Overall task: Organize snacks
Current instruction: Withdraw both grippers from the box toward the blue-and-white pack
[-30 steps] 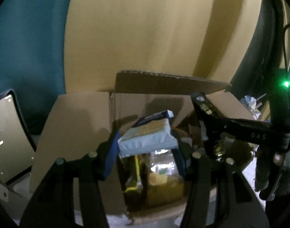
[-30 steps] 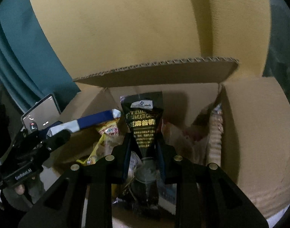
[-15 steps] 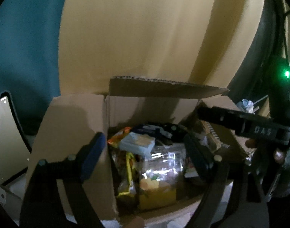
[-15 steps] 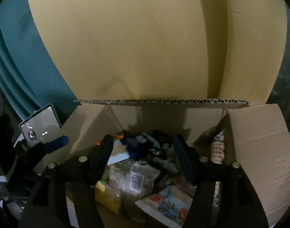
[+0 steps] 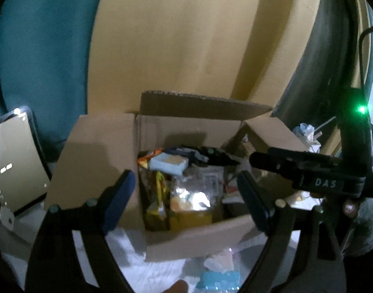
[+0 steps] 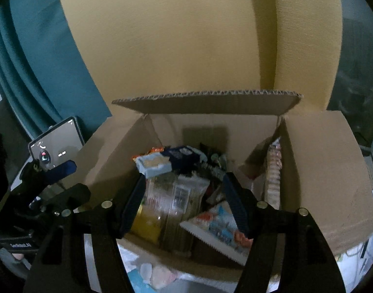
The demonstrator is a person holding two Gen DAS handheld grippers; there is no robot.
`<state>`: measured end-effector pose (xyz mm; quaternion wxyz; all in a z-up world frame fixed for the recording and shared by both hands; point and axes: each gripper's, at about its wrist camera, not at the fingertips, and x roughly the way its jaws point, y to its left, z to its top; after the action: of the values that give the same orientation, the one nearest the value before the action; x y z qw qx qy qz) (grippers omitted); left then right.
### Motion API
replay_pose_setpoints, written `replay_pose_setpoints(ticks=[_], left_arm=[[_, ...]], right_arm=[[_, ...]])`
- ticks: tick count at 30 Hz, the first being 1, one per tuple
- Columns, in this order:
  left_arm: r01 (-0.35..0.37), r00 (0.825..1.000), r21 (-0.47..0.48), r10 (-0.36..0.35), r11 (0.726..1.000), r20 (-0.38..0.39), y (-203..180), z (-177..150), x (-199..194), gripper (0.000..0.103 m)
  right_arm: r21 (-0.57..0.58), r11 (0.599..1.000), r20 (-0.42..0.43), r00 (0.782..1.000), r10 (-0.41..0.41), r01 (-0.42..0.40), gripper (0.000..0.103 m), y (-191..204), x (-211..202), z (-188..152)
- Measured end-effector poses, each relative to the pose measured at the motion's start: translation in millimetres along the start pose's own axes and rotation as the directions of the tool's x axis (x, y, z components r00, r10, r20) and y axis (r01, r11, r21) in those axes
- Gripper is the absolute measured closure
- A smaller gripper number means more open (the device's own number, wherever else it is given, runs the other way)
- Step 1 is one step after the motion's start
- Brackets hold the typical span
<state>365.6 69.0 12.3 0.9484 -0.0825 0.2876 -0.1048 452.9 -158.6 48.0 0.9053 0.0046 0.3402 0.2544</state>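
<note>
An open cardboard box [image 5: 101, 151] [image 6: 320, 171] holds several snack packs. A light blue pack [image 5: 168, 163] [image 6: 153, 164] lies on top, beside a black pouch [image 5: 210, 158] [image 6: 212, 163]. A clear bag with yellow contents [image 5: 190, 202] [image 6: 159, 205] stands at the front. My left gripper [image 5: 186, 195] is open and empty in front of the box. My right gripper [image 6: 184, 200] is open and empty, just before the box's front edge. The right gripper also shows in the left wrist view [image 5: 308, 171], and the left gripper in the right wrist view [image 6: 52, 183].
A phone on a stand [image 5: 13, 161] [image 6: 55, 146] stands left of the box. Box flaps [image 6: 206, 101] stick up at the back and sides. A yellow and teal curtain [image 6: 174, 36] hangs behind. White cloth and a blue wrapper [image 5: 218, 276] lie under the box front.
Both grippers opened and drew back from the box. The light blue pack and the black pouch they held now lie on top of the snacks inside.
</note>
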Motion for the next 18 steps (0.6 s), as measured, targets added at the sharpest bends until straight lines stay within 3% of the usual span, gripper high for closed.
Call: replay_pose_setpoints(ticks=[18], left_arm=[[-0.019,1.000,-0.023,0.019,1.000,-0.025,4,-76,-48,0.016]], right_arm=[[-0.013,1.000,-0.041,0.999,-0.028,0.027,0.034,31,-28,-82]])
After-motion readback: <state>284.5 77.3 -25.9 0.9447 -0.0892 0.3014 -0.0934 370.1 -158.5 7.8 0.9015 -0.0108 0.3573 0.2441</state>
